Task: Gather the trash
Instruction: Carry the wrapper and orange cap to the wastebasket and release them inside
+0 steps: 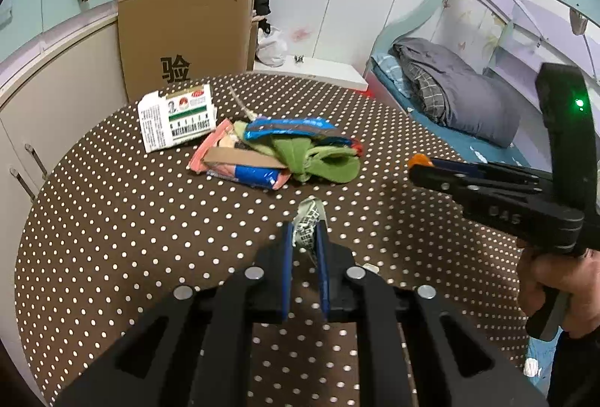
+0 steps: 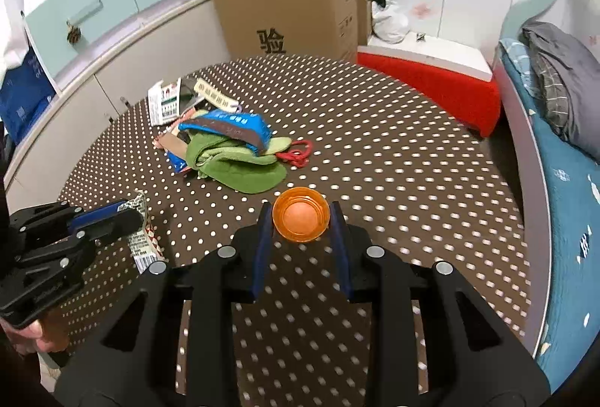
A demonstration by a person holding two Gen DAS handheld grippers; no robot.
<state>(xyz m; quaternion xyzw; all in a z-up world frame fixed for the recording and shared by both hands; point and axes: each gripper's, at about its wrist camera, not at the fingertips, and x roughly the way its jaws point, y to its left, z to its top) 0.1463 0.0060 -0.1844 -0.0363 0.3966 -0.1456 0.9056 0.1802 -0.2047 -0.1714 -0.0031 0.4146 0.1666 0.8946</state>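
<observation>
My left gripper (image 1: 304, 232) is shut on a crumpled white printed wrapper (image 1: 308, 219), held just above the polka-dot table (image 1: 112, 219); it also shows in the right wrist view (image 2: 140, 231). My right gripper (image 2: 300, 216) is shut on an orange plastic cap (image 2: 300, 219), which also shows in the left wrist view (image 1: 420, 160). A trash pile lies at mid-table: a white medicine box (image 1: 176, 120), blue wrappers (image 1: 288, 129), pink packaging (image 1: 210, 150), a green cloth (image 2: 236, 163) and a red string (image 2: 298, 152).
A large cardboard box (image 2: 288, 6) stands behind the table. Cabinets (image 1: 56, 99) run along the left. A bed with a grey blanket (image 1: 450, 88) is at the right, and a red-sided platform (image 2: 431, 77) is beyond the table.
</observation>
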